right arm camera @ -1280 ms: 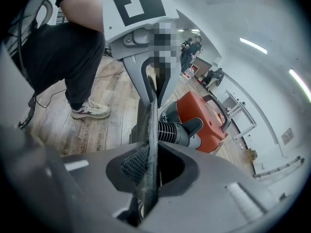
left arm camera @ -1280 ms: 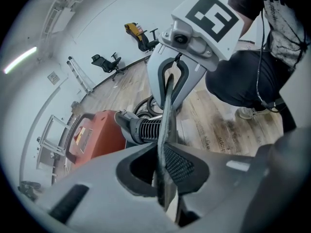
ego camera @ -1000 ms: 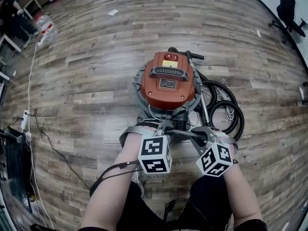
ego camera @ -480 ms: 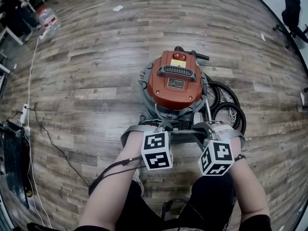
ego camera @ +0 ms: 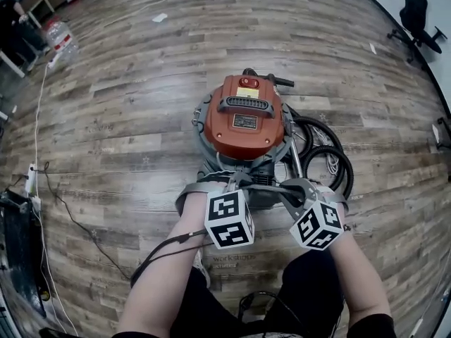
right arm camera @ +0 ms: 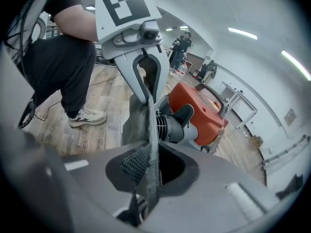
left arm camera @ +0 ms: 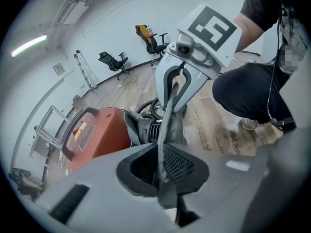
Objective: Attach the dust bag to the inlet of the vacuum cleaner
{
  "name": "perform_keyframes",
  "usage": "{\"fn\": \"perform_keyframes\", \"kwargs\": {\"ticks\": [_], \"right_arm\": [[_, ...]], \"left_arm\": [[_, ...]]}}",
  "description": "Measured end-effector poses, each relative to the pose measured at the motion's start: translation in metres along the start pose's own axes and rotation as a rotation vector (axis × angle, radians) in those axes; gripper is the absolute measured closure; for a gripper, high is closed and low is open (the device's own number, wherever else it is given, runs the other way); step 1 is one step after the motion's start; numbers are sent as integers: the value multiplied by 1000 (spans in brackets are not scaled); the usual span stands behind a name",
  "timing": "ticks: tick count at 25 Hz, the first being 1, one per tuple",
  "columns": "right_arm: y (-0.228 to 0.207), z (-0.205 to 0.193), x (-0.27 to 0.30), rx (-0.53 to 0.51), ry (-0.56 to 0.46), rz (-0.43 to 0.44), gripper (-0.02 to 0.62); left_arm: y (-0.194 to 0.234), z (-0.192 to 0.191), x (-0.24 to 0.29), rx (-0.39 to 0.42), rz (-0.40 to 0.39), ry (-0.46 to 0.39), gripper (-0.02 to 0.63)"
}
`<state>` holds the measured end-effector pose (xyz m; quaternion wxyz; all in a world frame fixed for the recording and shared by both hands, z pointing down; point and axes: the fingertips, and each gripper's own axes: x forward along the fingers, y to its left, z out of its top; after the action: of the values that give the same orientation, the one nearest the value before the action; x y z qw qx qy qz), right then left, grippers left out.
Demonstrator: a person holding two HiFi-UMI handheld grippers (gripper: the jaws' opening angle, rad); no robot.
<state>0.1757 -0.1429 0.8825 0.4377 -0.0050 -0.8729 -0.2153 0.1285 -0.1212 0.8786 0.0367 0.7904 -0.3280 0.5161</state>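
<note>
The vacuum cleaner [ego camera: 243, 122], with an orange top and a grey drum, stands on the wood floor. Its black ribbed inlet [left arm camera: 145, 129] faces me. The grey fabric dust bag [ego camera: 257, 189] hangs just in front of the inlet, stretched between both grippers. My left gripper [left arm camera: 163, 178] is shut on one edge of the bag [left arm camera: 167, 125]; its jaws have just eased open slightly with the fabric still pinched. My right gripper [right arm camera: 148, 178] is shut on the opposite edge [right arm camera: 146, 120], close to the inlet [right arm camera: 172, 125]. In the head view the left gripper [ego camera: 232, 183] and the right gripper [ego camera: 285, 189] sit side by side.
A coiled black hose [ego camera: 324, 153] lies right of the vacuum. Cables and a power strip [ego camera: 32, 178] run along the left floor. An office chair [ego camera: 416, 5] stands far right. The person's shoe [right arm camera: 85, 115] is near the bag.
The head view has shifted a little. Both grippers stay at the bag in front of the vacuum, and the grip looks the same.
</note>
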Motion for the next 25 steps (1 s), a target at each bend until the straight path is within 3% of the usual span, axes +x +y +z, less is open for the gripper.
{"fn": "perform_keyframes", "kwargs": {"ticks": [6,11,14,18,21,23,25], "right_arm": [[-4,10,-7,-127,76,-6,552],[-7,25,-4,-227,106,-16,551],[-10,23,-1,-186,80,-15,549],[-8,13,2,-7,-14,4,554],[-5,0,6,100,-26,23,558],[-5,-7,9,98,10,36,560],[-6,-7,8,26,60,33,560]], "left_arm": [[3,0,-6,-3,-2,15,574],[0,-19,4,-117,-46,36,572],[-1,-20,14,-137,-74,42,566],[0,-15,12,-103,-76,44,566],[5,-3,4,-86,-37,9,568],[8,5,1,-73,-11,-13,569],[7,5,2,-83,-10,-12,569]]}}
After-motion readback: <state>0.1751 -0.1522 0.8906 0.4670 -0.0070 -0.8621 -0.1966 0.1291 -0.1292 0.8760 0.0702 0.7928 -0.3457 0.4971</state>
